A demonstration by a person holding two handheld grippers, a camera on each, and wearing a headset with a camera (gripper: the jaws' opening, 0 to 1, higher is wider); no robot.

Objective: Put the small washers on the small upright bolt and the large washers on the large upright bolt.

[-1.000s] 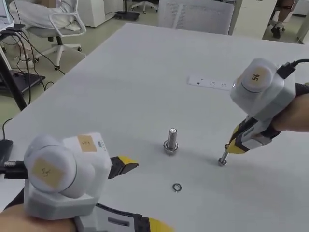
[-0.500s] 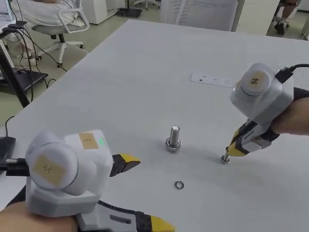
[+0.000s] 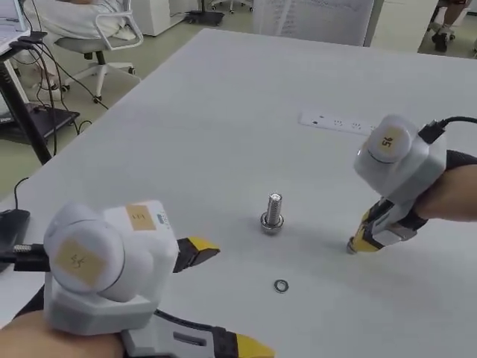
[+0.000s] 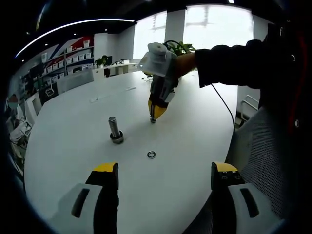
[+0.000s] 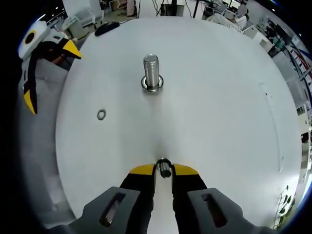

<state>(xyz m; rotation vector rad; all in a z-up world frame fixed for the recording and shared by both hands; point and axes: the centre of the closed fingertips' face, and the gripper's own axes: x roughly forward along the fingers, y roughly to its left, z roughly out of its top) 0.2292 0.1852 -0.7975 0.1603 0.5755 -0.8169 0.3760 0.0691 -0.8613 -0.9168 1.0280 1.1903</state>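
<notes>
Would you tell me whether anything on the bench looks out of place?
Only a washer lies flat and loose on the table, near the large bolt, threaded on neither bolt. Nothing else stands out.

The head view looks forward and down from above the near edge of the white workbench top [image 3: 223, 112]. The left gripper [image 3: 234, 299] is close beneath it and the right gripper [image 3: 358, 245] farther off to the right. The left gripper view sits low, facing across the bench between wide-spread jaws toward bright windows [image 4: 224, 24]. The right gripper view hangs close over the surface, tilted steeply down and facing back toward the left gripper, with a thin silver bolt [image 5: 164, 168] pinched at its jaw tips. All three views share the thick silver upright bolt [image 3: 273, 212] and the loose silver washer [image 3: 281, 286].
</notes>
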